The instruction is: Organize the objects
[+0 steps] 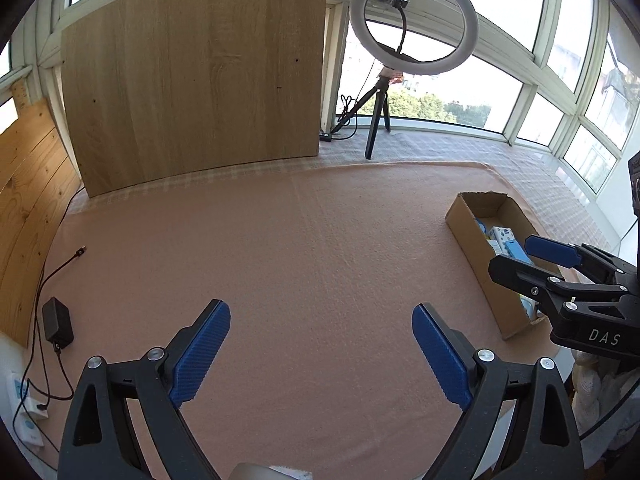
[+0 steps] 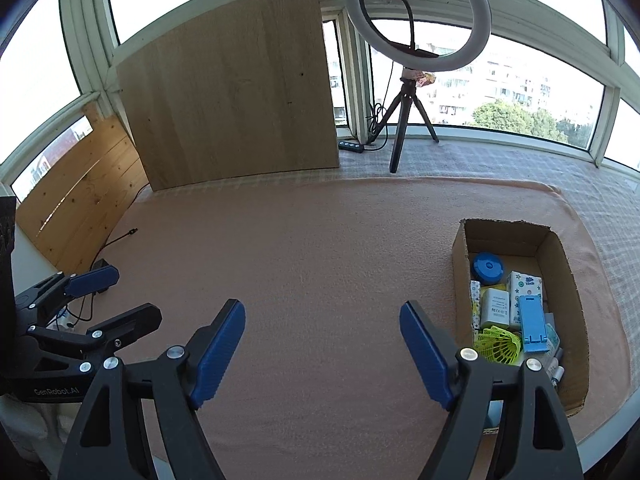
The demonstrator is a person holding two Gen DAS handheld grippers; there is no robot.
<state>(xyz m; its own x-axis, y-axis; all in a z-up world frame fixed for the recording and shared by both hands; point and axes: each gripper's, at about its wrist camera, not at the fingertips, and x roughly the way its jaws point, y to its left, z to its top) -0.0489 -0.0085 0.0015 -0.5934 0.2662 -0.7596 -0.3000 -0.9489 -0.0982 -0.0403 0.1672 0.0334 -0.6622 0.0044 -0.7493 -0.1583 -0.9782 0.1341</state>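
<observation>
A cardboard box (image 2: 568, 264) stands at the right of the pink cloth (image 2: 320, 248). It holds several small items: a blue round lid (image 2: 487, 267), white packets (image 2: 525, 286), a blue phone stand (image 2: 532, 326) and a yellow mesh fan (image 2: 500, 345). My right gripper (image 2: 322, 326) is open and empty, hovering over the cloth left of the box. My left gripper (image 1: 320, 326) is open and empty over the cloth's near middle. The box also shows in the left wrist view (image 1: 472, 240), with the right gripper (image 1: 532, 254) above it.
A ring light on a tripod (image 2: 416, 20) stands at the back by the windows. A wooden board (image 2: 232, 88) leans at the back left. A black adapter (image 1: 58, 322) and cables lie at the left edge, beside a wooden panel (image 1: 24, 184).
</observation>
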